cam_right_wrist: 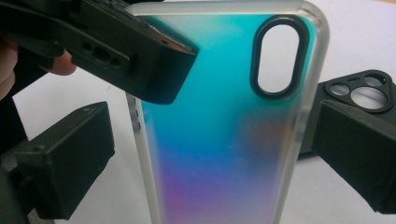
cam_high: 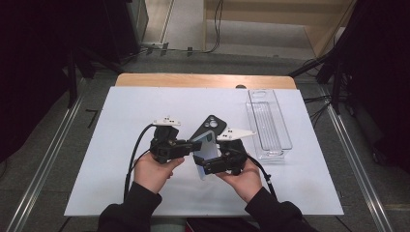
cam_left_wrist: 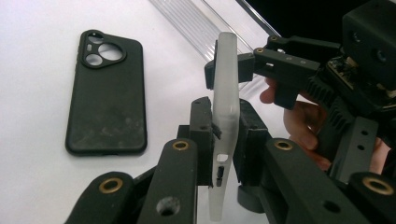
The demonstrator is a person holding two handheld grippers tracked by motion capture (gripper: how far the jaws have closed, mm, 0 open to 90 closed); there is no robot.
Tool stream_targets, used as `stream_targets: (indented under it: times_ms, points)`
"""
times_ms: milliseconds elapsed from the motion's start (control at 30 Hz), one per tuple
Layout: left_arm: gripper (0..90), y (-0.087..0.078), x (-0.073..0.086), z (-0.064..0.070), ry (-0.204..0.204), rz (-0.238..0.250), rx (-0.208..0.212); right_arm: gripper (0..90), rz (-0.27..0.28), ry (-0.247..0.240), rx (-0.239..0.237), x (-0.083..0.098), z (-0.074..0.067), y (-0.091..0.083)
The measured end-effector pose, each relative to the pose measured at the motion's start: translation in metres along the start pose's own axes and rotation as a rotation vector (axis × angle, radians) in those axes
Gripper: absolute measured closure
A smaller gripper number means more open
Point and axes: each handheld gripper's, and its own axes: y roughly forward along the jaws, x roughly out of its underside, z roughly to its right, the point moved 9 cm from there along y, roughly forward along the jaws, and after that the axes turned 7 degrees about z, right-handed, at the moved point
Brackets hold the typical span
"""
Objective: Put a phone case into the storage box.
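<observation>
A translucent phone case with a teal-to-purple back is held up above the table between both hands. My left gripper is shut on it, one pad on each face near one end, and is seen from above. My right gripper straddles the case's width. Its right fingertip meets the case's edge, while a narrow gap shows at the left fingertip. From above, the right gripper sits close against the left one. A black phone case lies flat on the table.
A clear plastic tray stands at the right of the white table sheet. The black case lies just beyond the grippers. Bare sheet spreads to the left and in front of the hands.
</observation>
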Motion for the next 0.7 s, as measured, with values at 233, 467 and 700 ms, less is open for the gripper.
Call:
stream_targets:
  times_ms: [233, 467, 700]
  points:
    - [80.5, 0.0002, 0.0001, 0.0039, 0.003, 0.0, 0.005, 15.0, 0.0, -0.001, -0.005, 0.0007, -0.0022, 0.0032]
    - [79.4, -0.0004, -0.0001, 0.0049, 0.005, -0.002, 0.02, 16.4, -0.01, -0.008, -0.018, 0.0003, -0.002, 0.002]
    - [54.0, -0.0033, -0.0024, 0.0065, 0.002, 0.002, 0.031, 16.5, -0.037, -0.001, -0.03, 0.0023, 0.0041, 0.0022]
